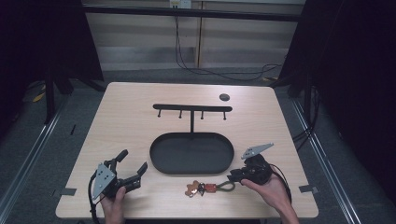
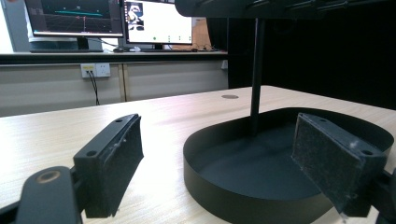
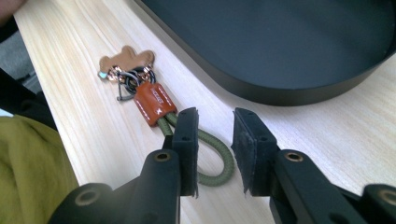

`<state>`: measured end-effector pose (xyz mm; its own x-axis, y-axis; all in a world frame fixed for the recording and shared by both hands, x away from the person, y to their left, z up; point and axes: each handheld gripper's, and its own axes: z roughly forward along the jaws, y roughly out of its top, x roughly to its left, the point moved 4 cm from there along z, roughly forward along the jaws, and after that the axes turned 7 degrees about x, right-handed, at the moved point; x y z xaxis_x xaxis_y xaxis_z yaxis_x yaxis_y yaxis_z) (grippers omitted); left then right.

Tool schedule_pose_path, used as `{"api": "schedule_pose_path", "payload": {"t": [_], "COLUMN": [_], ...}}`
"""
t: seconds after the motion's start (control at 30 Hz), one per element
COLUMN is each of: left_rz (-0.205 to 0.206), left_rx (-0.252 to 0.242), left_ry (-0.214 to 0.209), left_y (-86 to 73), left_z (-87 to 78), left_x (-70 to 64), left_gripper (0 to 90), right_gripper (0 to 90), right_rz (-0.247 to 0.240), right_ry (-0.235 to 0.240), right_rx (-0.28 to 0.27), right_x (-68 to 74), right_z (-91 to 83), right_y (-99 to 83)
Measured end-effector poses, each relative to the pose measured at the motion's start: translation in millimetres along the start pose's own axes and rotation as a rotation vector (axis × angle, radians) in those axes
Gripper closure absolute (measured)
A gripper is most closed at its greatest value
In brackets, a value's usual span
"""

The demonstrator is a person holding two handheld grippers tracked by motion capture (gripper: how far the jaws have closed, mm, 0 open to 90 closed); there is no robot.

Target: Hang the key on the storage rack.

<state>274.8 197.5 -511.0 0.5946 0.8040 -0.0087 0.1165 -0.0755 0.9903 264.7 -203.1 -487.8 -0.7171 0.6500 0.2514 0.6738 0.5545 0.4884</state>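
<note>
A keychain (image 1: 205, 188) lies near the table's front edge, with a brown bear-shaped tag (image 3: 126, 58), an orange leather piece (image 3: 152, 102) and a green cord loop (image 3: 219, 163). My right gripper (image 1: 232, 176) is low over the loop's end. Its jaws (image 3: 215, 116) are open with a narrow gap, one pad resting over the cord. A black oval tray (image 1: 191, 154) carries a post with a hook bar (image 1: 192, 108). My left gripper (image 1: 132, 161) sits open at the front left, empty, aimed at the tray wall (image 2: 210, 182).
A small dark disc (image 1: 224, 97) sits on the table's far right. Monitors (image 2: 112, 18) stand on a bench beyond the table. Yellow cloth (image 3: 28, 163) shows at the table's front edge. Bare wood lies left of the tray.
</note>
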Motion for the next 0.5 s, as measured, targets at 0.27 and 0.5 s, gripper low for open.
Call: {"api": "schedule_pose_path", "payload": {"t": [0.27,0.5], "left_rz": [0.000,0.000], "left_rx": [0.000,0.000], "left_ry": [0.000,0.000], "left_y": [0.0,0.0], "left_z": [0.0,0.0], "left_x": [0.0,0.0], "left_gripper": [15.9,16.0], "right_gripper": [76.5,77.3], "right_rz": [-0.024,-0.044], "right_ry": [-0.004,-0.012], "right_rx": [0.102,0.184], "right_x": [1.2,-1.1], "right_z": [3.0,14.5], "right_y": [2.8,5.7]}}
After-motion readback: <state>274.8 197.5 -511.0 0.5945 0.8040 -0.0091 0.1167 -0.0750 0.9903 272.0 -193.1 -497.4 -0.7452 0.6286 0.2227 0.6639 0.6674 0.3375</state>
